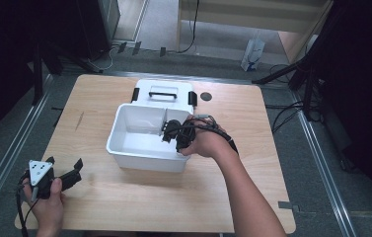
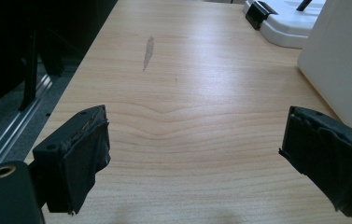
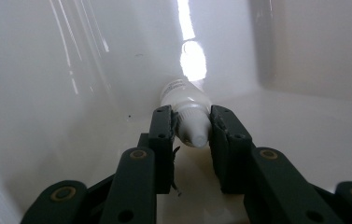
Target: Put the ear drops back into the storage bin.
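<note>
Presently the right gripper (image 3: 191, 128) is down inside the white bin (image 1: 124, 148), its jaws closed on the capped end of a small white bottle (image 3: 187, 109) lying near the bin's inner corner. The grip sits far out on the cap, so in my judgement a straight, slow lift is advisable, keeping clear of the divider (image 1: 165, 123). The left gripper (image 2: 192, 158) waits over the tabletop (image 2: 187, 84), jaws wide and empty.
</note>
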The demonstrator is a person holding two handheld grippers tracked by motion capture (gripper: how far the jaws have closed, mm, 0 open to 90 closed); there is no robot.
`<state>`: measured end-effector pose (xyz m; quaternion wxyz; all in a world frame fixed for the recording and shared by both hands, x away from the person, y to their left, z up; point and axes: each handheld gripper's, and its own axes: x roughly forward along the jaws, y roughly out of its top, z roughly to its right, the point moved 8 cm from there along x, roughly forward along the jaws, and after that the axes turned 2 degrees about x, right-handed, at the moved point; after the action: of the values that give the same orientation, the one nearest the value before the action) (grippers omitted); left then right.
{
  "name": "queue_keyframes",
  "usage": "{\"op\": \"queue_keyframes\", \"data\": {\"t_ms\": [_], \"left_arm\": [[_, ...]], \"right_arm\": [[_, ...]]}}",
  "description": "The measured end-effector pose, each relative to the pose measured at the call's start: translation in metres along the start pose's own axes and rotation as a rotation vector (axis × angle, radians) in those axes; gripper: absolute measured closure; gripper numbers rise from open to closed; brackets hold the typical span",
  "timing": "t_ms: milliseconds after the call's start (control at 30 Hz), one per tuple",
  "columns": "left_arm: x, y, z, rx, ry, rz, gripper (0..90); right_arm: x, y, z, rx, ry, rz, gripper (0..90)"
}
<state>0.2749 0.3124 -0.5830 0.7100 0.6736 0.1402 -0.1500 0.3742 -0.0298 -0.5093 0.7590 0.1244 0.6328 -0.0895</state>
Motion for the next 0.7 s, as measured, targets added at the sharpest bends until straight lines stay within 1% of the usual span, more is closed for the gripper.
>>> {"op": "queue_keyframes", "data": {"t_ms": [67,133,200,367,500,600,667,700], "left_arm": [[0.000,0.000,0.000,0.000,0.000,0.000,8.3],[0.000,0.000,0.000,-0.001,-0.002,0.000,8.3],[0.000,0.000,0.000,0.002,-0.002,0.000,8.3],[0.000,0.000,0.000,0.001,-0.002,-0.001,8.3],[0.000,0.000,0.000,0.002,-0.002,-0.001,8.3],[0.000,0.000,0.000,0.002,-0.002,-0.001,8.3],[0.000,0.000,0.000,0.002,-0.001,0.000,8.3],[0.000,0.000,0.000,0.002,-0.001,0.000,8.3]], "right_arm": [[0.000,0.000,0.000,0.003,-0.002,0.002,72.7],[0.000,0.000,-0.001,0.015,0.006,0.001,72.4],[0.000,-0.001,-0.001,0.015,0.002,-0.002,73.3],[0.000,-0.001,-0.001,0.021,0.008,0.006,72.0],[-0.001,0.000,-0.001,0.035,0.026,0.030,68.1],[-0.006,0.001,0.001,0.052,0.019,0.054,64.3],[-0.012,0.002,0.002,0.066,0.023,0.083,62.3],[-0.012,0.002,0.002,0.066,0.023,0.083,62.3]]}}
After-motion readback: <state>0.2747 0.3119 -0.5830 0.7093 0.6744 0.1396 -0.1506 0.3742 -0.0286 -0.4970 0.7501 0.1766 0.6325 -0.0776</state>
